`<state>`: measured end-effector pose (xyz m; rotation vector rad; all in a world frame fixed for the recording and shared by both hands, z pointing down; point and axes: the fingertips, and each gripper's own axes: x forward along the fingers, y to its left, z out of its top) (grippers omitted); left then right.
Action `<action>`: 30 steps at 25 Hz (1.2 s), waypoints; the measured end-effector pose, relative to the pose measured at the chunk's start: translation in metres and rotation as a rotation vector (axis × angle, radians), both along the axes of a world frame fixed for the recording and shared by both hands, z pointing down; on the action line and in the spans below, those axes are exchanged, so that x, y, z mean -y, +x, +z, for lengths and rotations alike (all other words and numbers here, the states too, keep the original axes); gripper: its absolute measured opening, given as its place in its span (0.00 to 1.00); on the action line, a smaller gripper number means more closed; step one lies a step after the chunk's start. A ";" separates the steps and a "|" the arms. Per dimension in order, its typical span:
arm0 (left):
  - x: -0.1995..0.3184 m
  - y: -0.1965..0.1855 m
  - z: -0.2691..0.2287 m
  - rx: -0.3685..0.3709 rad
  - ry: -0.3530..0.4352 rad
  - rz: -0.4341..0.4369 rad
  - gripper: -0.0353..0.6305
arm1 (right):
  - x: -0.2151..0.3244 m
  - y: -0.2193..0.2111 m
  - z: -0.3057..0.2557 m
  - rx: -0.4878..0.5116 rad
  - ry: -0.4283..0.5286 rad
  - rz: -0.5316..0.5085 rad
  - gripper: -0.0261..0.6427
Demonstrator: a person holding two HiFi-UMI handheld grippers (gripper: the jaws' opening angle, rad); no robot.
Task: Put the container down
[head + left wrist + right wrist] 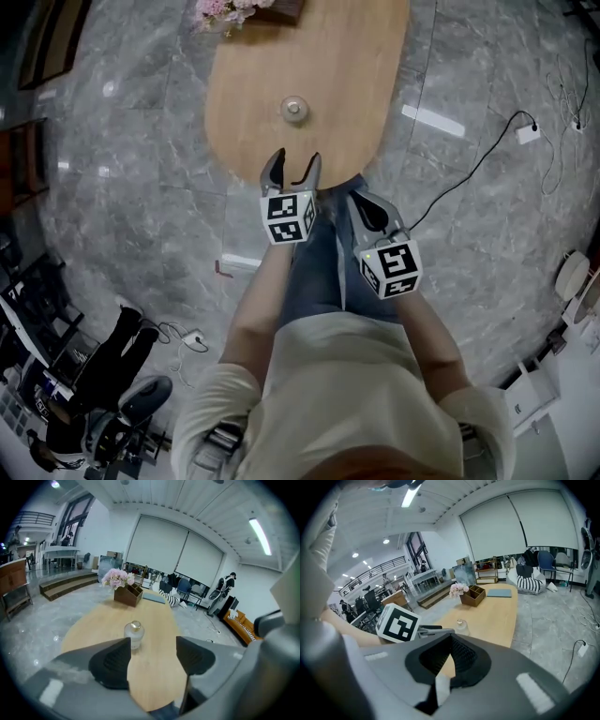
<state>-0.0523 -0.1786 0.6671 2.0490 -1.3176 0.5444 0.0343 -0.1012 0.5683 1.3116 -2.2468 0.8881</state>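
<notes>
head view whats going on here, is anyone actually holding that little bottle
A person stands at the near end of an oval wooden table, a gripper in each hand. The small glass bottle stands upright on the table, and nothing holds it. The left gripper points toward it, jaws apart and empty. The right gripper is shut on nothing, back by the person's legs. The container looks already set down.

Container (134,632) partly hidden by a jaw — flowers (223,9) cut by top edge
</notes>
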 end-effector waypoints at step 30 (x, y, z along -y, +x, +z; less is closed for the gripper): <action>-0.116 -0.017 -0.240 -0.108 0.179 0.171 0.05 | -0.066 -0.036 -0.160 0.004 0.237 0.022 0.04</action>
